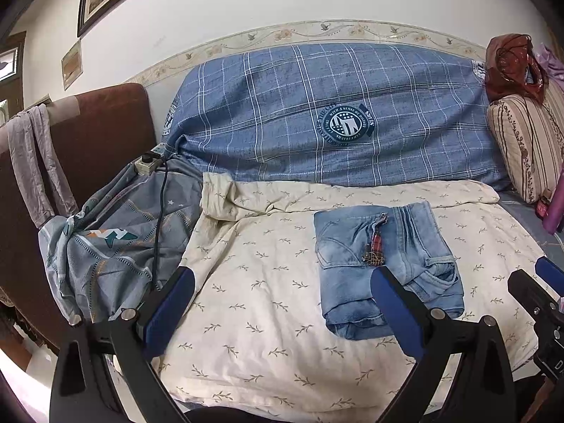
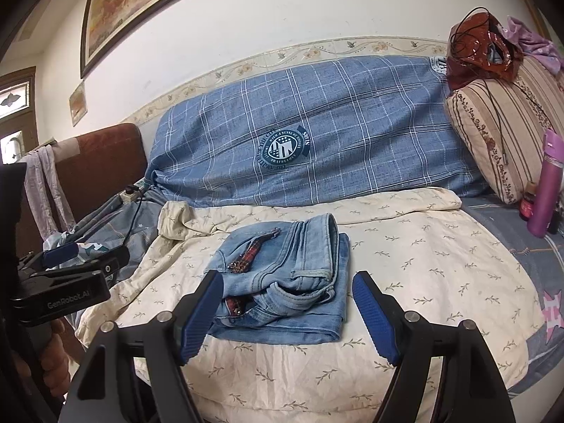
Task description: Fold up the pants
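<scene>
The light blue jeans (image 1: 387,268) lie folded into a compact bundle on the cream leaf-print quilt (image 1: 268,317), with a red plaid lining showing at the fly. My left gripper (image 1: 282,273) is open over bare quilt, and the jeans sit behind its right finger (image 1: 398,313). In the right wrist view the jeans (image 2: 299,292) lie just beyond my right gripper (image 2: 288,276), framed by its open jaws; the pads do not touch them. Each gripper also shows in the other's view: the right gripper (image 1: 532,275) at the right edge, the left gripper (image 2: 88,257) at the left, held by a hand.
A blue plaid cover (image 1: 335,112) rises behind the quilt. A striped pillow (image 2: 500,141) with a red-brown bag (image 2: 483,46) on it and a purple bottle (image 2: 546,183) stand right. A grey patterned sheet (image 1: 116,246), a power strip (image 1: 148,164) with black cable and a brown headboard (image 1: 98,134) lie left.
</scene>
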Action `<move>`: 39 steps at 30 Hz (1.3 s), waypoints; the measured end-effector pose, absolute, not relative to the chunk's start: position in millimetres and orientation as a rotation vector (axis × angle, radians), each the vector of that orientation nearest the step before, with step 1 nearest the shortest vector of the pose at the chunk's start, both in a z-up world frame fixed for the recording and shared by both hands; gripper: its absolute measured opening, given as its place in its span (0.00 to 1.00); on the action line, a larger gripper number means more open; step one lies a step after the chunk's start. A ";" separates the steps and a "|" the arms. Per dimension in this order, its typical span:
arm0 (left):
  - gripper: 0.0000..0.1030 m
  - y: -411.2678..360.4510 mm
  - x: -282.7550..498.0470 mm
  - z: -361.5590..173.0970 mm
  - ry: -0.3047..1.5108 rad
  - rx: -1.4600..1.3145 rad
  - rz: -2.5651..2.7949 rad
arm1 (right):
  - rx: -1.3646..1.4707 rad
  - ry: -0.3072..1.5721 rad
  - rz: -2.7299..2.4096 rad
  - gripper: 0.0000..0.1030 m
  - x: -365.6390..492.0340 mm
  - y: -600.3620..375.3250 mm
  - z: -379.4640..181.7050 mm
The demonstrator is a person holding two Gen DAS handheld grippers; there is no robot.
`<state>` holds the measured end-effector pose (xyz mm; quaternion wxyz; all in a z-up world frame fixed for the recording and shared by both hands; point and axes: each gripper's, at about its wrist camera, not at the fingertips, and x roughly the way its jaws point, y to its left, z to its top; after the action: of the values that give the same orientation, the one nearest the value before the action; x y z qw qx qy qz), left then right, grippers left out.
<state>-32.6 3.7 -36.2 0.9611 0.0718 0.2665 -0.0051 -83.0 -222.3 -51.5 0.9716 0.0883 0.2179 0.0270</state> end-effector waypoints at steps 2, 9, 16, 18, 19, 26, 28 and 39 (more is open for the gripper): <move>0.97 4.0 -32.0 -37.4 0.545 0.146 -0.006 | 0.174 0.443 0.059 0.76 -82.1 -220.5 -51.7; 0.97 6.0 -30.0 -39.5 0.555 0.142 0.000 | 0.166 0.446 0.063 0.76 -81.7 -216.9 -52.8; 0.97 6.8 -29.5 -41.1 0.559 0.141 0.002 | 0.176 0.447 0.057 0.76 -81.2 -219.2 -52.9; 0.97 7.5 -29.4 -41.3 0.559 0.138 0.003 | 0.181 0.447 0.055 0.76 -81.6 -220.0 -53.1; 0.97 7.7 -29.2 -41.6 0.559 0.138 0.003 | 0.183 0.447 0.055 0.76 -81.7 -220.3 -53.2; 0.97 9.5 -29.0 -43.3 0.563 0.133 0.006 | 0.192 0.451 0.054 0.76 -81.9 -221.7 -54.5; 0.97 9.7 -29.0 -43.3 0.562 0.133 0.006 | 0.190 0.452 0.054 0.76 -81.8 -221.6 -54.6; 0.97 11.4 -30.8 -42.7 0.554 0.127 0.013 | 0.191 0.451 0.054 0.76 -82.4 -220.4 -55.3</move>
<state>-30.8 11.4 -42.7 0.9598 0.0626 0.2735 0.0066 -82.4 -220.4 -55.3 0.9698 0.0947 0.2233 0.0266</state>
